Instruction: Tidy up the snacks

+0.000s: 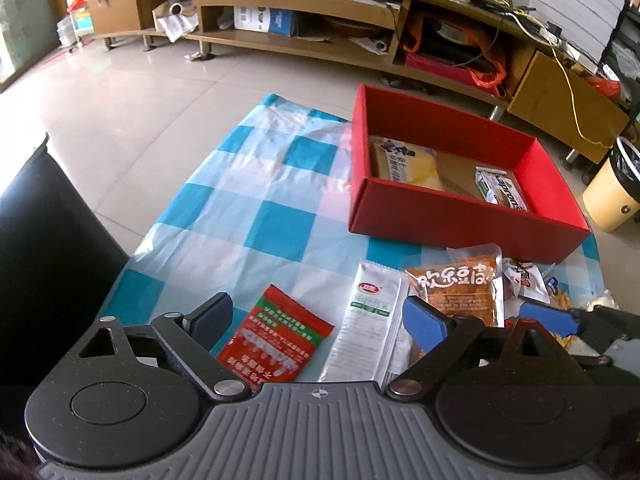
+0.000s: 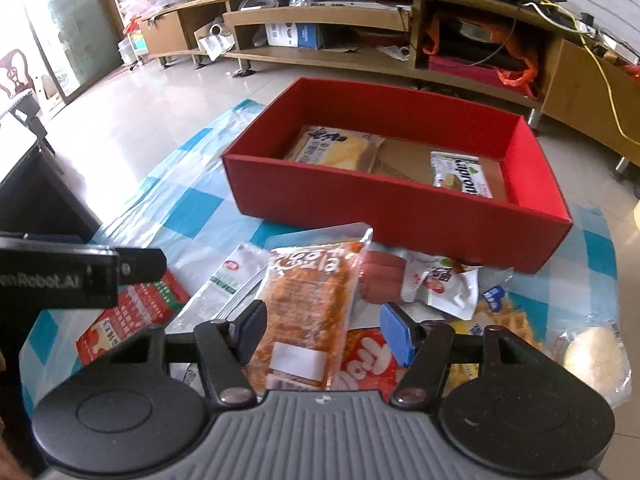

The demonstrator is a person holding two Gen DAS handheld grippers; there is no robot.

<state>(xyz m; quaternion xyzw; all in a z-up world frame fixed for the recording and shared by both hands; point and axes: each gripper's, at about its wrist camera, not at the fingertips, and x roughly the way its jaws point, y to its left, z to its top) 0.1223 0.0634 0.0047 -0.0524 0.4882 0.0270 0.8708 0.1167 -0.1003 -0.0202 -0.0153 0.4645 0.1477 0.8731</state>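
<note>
Left gripper (image 1: 318,322), jaws wide apart w/ nothing held, hangs at bottom centre of its view over a red-green packet (image 1: 276,340) and a white packet (image 1: 370,320) on the blue-checked cloth (image 1: 256,200). Right gripper (image 2: 322,332), bottom centre of its view, is clamped on an orange snack bag (image 2: 308,308), its pads pressing both edges above a heap of mixed snacks. The red box (image 2: 392,208), upper centre-right in both views, holds a yellow pack (image 2: 340,148) at left and a green-white pack (image 2: 460,174) at right.
</note>
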